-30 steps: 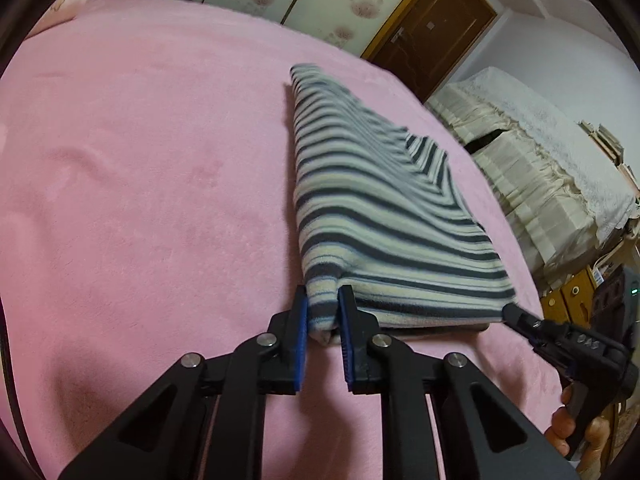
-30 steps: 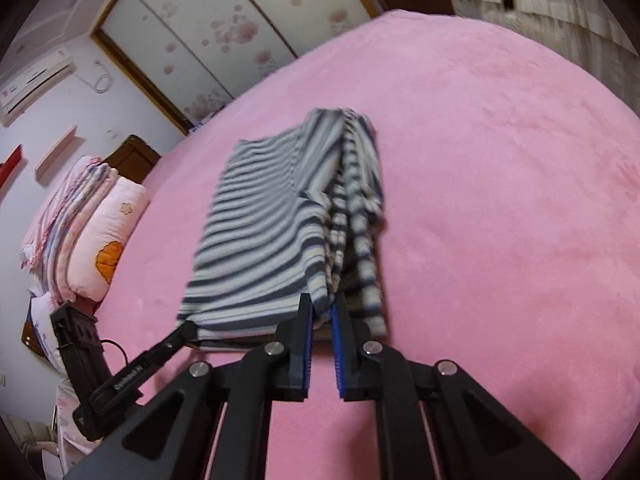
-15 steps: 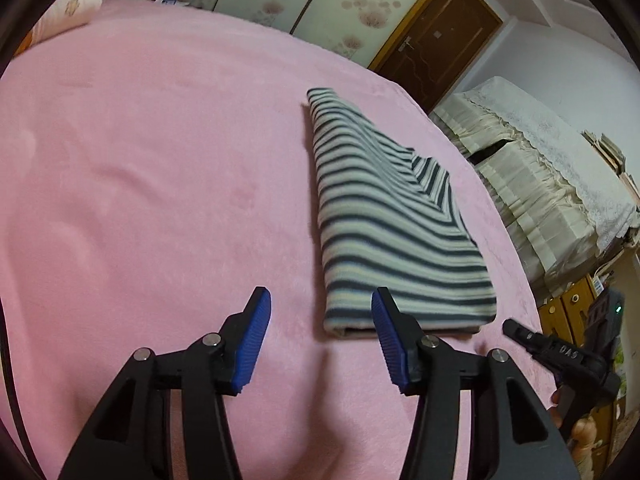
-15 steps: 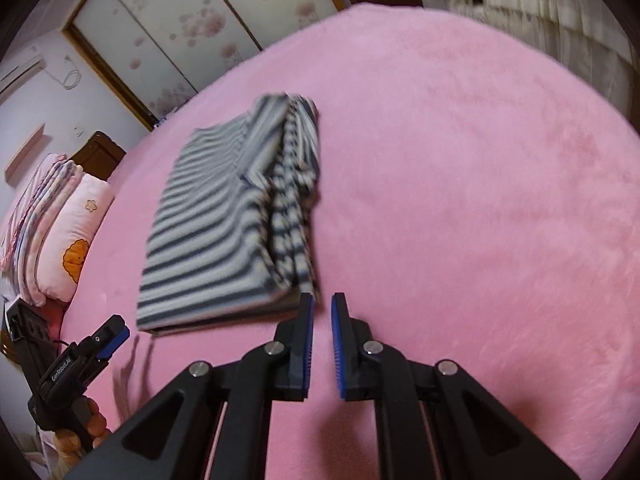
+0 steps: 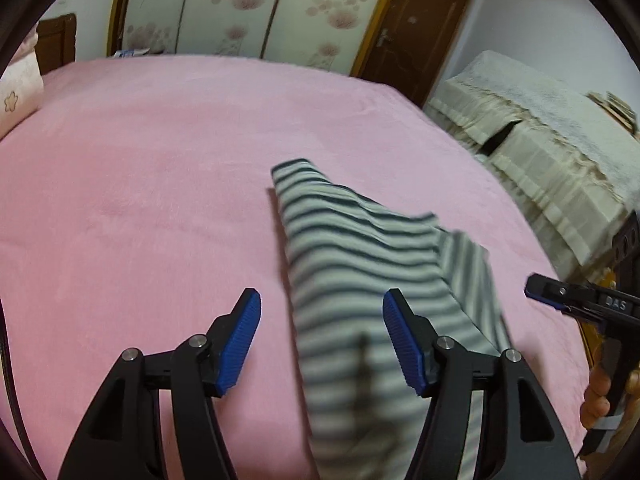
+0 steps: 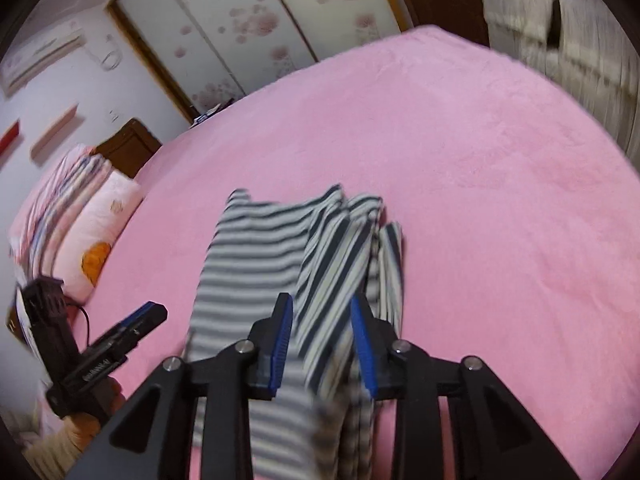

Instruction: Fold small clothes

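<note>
On a bed covered by a pink blanket [image 5: 152, 184], a folded striped garment [image 5: 352, 264] lay flat, its grey, dark and cream stripes blurred at the near end. Seen from the left wrist camera, the left gripper [image 5: 322, 340] hung above the garment's near part with its blue-padded fingers [image 5: 240, 344] set wide and opening; the cloth lay below and between them, and neither pad touched it. At the right edge of that view, the right gripper [image 5: 560, 294] showed, with part of a hand [image 5: 598, 400] around its handle. From the right wrist camera, the right gripper [image 6: 322, 344] sat over the garment's layered side edge [image 6: 344, 240], its fingers [image 6: 280, 344] a narrow way apart and opening, with striped cloth in the gap below them; no pad pressed on it. The left gripper [image 6: 132, 326] appeared at that view's lower left. Pillows [image 6: 92, 240] were stacked at the bed's far left, and flowered wardrobe doors [image 5: 240, 4] stood behind.
</note>
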